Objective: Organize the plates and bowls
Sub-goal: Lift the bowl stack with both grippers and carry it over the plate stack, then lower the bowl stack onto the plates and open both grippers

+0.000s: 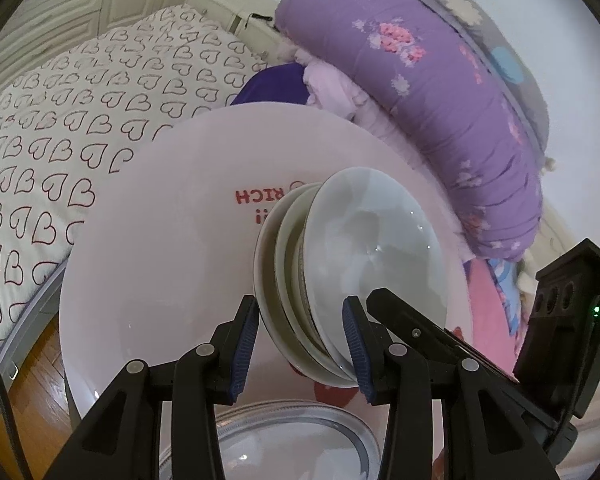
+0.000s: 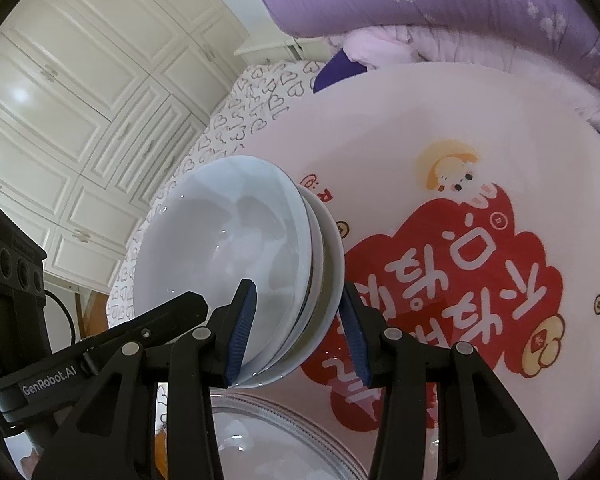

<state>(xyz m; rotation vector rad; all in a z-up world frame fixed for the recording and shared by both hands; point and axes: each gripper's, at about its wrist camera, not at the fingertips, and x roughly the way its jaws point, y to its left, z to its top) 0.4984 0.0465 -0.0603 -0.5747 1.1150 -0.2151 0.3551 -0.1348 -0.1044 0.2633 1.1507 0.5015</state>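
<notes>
Left claw point(image 1: 300, 344): clamps the rim of the bowl stack point(image 1: 352, 276).
Right claw point(image 2: 296, 336): grips the same stack's rim.
Stack: nested bowls, tilted, over the round table point(image 1: 172, 208).
Plate point(image 1: 300, 452): below both claws, cut off.

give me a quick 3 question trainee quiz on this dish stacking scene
1. True or false: both grippers close around the same tilted stack of bowls.
2. Multiple choice: what lies on the table nearest the cameras, below the stack? A) a fork B) a grey-rimmed plate C) a mug
3. Fill in: the round table carries a large ____ coloured cartoon graphic.

Key:
1. True. The left gripper and the right gripper each have a blue pad on either side of the stack's rims.
2. B
3. red
</notes>
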